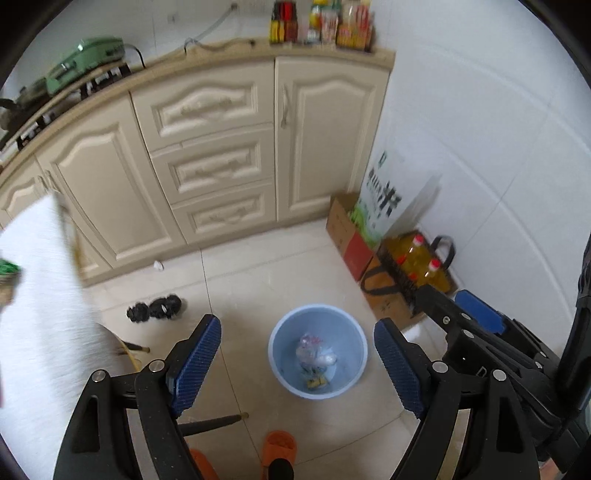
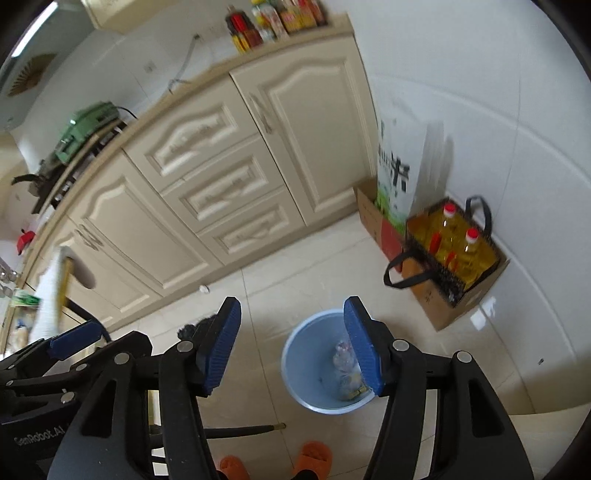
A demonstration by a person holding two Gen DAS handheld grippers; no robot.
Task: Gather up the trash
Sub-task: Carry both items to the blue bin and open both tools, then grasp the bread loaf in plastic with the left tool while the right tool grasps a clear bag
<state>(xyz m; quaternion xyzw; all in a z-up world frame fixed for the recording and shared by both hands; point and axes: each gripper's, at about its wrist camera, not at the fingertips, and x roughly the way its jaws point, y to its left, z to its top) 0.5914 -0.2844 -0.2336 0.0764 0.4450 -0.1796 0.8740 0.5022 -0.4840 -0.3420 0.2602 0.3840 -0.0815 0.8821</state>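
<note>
Left gripper (image 1: 297, 365): seen with jaws spread wide, nothing between the blue pads, held above the floor over the bin.
Right gripper (image 2: 293, 345): seen with jaws parted to a middling gap, nothing gripped; its right pad overlaps the bin's rim in the right wrist view.
Slippers (image 2: 312, 458): an orange pair is seen at the bottom edge, on the floor just below the grippers.
Bin (image 1: 281, 363): a pale blue round bin is set upright on the beige tiled floor (image 1: 258, 273), directly beyond both grippers.
Trash (image 1: 314, 356): a crumpled clear plastic bundle with small wrappers is seen lying at the bottom of the bin.
Dark object (image 1: 155, 308): a black, lumpy item, too blurred to identify, is left on the floor to the left of the bin.
White scrap (image 1: 158, 265): a small crumpled piece is seen on the floor at the foot of the cabinets.
Oil bottles (image 2: 456, 236): two red-capped bottles are held in a carrier on a cardboard box by the right wall.
Cabinets (image 1: 207, 147): cream doors and drawers are shown beyond the floor.
Tabletop (image 1: 332, 51): sauce bottles (image 1: 321, 22) are lined at its right end, a green appliance (image 1: 85, 61) at its left.
</note>
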